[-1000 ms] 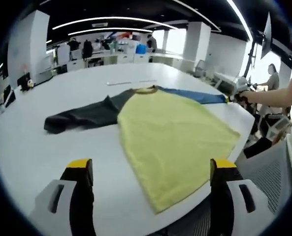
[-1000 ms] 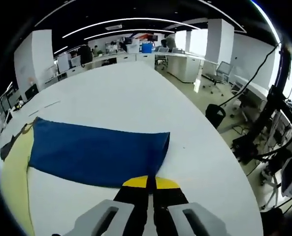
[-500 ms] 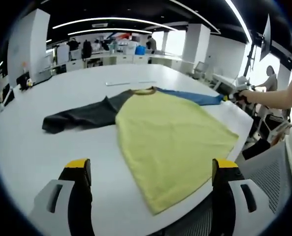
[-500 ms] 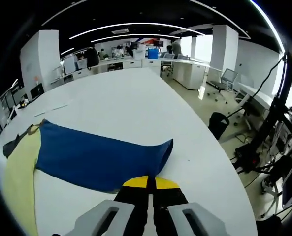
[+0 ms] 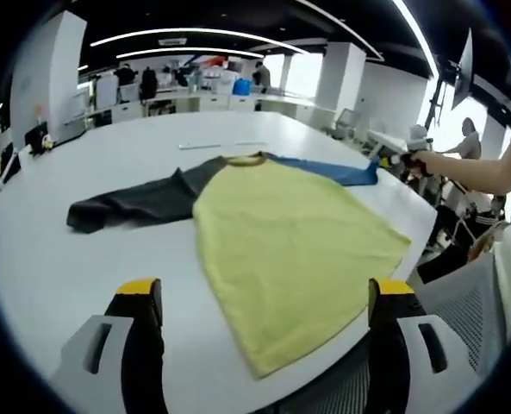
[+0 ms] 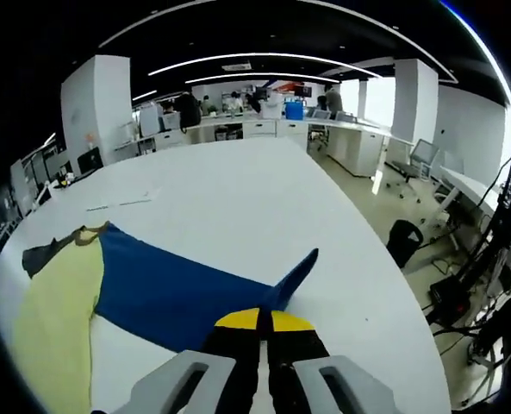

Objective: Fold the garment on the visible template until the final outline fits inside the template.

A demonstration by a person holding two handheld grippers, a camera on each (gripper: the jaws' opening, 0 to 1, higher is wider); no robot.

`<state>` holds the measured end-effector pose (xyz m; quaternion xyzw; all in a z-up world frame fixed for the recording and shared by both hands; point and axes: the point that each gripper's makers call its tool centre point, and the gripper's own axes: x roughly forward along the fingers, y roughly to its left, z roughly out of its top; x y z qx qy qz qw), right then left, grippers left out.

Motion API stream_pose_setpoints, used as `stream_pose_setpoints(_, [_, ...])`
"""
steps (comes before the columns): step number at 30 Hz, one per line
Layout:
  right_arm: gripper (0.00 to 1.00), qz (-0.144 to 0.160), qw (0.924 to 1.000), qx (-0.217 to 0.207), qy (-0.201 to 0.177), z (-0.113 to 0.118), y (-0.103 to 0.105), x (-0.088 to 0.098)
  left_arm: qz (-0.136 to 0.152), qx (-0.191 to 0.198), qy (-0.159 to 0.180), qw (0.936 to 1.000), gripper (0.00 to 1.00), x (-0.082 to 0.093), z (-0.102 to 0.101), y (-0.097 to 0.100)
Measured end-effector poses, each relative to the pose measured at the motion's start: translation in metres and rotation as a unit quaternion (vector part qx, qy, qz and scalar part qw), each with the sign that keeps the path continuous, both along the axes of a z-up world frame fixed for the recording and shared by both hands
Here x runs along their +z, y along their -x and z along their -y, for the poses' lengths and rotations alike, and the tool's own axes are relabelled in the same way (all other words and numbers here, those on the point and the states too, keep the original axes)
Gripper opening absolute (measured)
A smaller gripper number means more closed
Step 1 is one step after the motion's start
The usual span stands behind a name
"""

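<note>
Folding the blue sleeve (image 6: 186,289) inward is the step in hand: the right gripper (image 6: 258,321) is clenched on its cuff, lifting it off the white table (image 6: 238,190). Carry it low across the yellow body (image 5: 281,237) of the shirt, which lies flat mid-table. The left gripper (image 5: 259,297) hangs released near the hem; pinning the shirt there would help.

Open-plan office: desk rows (image 6: 264,128), swivel chairs (image 6: 404,241), ceiling strip lights (image 6: 255,59).
</note>
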<state>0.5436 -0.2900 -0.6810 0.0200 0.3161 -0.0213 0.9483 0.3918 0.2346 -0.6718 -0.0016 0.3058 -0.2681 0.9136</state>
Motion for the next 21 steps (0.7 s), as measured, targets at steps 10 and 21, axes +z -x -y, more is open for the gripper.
stream_pose_setpoints(10, [0.0,0.024,0.9981,0.055,-0.013,-0.039,-0.017,0.019,-0.001,-0.015,-0.006,0.9999,0.95,0.001,0.005,-0.001])
stream_pose_setpoints(21, [0.0,0.026,0.994,0.105,-0.02,-0.079,-0.032,0.025,-0.001,-0.028,-0.004,0.9996,0.95,0.0,0.012,-0.002])
